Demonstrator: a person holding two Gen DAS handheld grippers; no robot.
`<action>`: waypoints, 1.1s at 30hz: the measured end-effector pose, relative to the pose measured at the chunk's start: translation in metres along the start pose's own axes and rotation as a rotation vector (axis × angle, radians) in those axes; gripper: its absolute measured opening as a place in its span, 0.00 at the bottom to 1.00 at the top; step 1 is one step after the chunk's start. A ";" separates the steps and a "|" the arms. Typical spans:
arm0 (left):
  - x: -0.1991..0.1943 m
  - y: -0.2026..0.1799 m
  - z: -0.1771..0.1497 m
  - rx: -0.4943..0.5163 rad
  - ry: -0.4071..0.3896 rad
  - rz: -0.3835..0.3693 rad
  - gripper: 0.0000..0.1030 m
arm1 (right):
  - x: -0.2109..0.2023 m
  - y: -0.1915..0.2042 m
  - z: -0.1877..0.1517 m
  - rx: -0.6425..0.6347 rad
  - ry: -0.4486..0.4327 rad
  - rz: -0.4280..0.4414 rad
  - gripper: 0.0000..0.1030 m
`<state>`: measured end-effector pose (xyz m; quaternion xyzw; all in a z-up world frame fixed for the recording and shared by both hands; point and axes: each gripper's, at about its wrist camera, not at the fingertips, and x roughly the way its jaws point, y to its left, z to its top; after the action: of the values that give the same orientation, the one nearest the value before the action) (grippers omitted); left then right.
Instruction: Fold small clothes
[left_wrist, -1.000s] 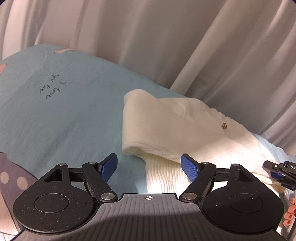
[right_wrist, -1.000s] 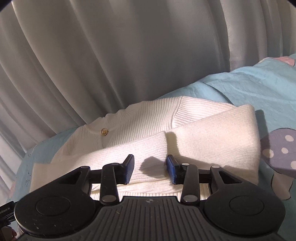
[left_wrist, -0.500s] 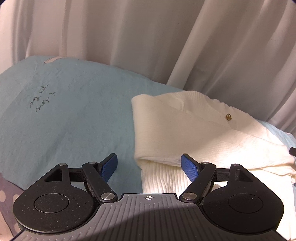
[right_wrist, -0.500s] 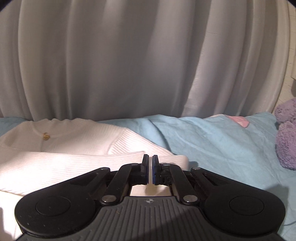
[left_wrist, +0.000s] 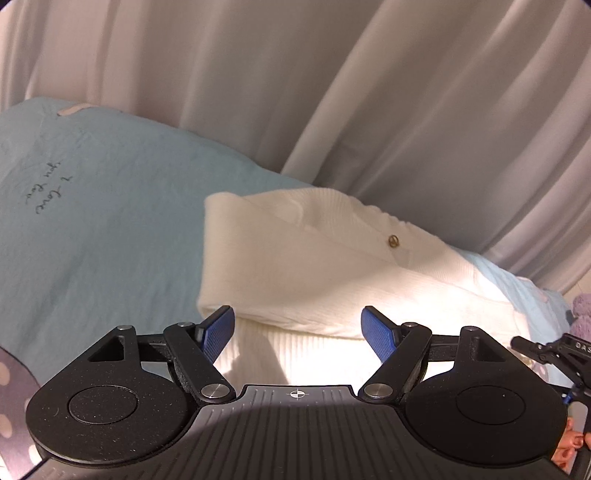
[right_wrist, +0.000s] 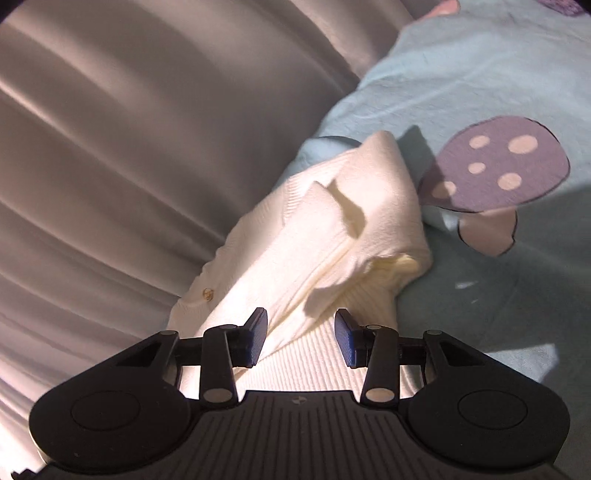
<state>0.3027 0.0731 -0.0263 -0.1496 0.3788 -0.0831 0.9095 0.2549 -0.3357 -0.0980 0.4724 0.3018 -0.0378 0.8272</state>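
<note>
- The white knit cardigan (left_wrist: 317, 273) lies partly folded on the light-blue bedsheet (left_wrist: 103, 229), close to the pale curtain (left_wrist: 332, 92) behind the bed. 1 side is already turned over the body, which leaves a thick rounded edge on that side.
- Its small gold button (left_wrist: 393, 241) faces up, so the front placket is on top and the fold seems to be working inward from the sides.
- The left gripper (left_wrist: 297, 328) hovers over the near ribbed hem with its blue pads spread wide and nothing between them pressed. That looks like a stance for taking a broad edge of cloth.
- The right gripper (right_wrist: 299, 338) has just reopened to a medium gap. Knit fabric shows between its pads, but they do not pinch it, so it holds nothing.
- It is rolled to one side, likely lining up with the slanted sleeve fold (right_wrist: 343, 206).
- A purple mushroom print (right_wrist: 498, 162) on the sheet lies just beside the cardigan.
</note>
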 end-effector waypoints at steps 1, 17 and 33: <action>0.004 -0.004 -0.002 0.012 0.015 -0.002 0.78 | 0.002 0.000 0.002 0.013 -0.009 -0.002 0.36; 0.057 -0.016 0.015 0.012 0.036 -0.016 0.77 | 0.021 0.012 0.032 -0.119 -0.038 -0.100 0.10; 0.064 -0.019 0.024 0.055 0.025 0.036 0.73 | -0.002 0.024 0.014 -0.290 -0.004 -0.113 0.21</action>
<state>0.3642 0.0431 -0.0462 -0.1167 0.3903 -0.0789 0.9098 0.2686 -0.3342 -0.0731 0.3302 0.3284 -0.0411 0.8840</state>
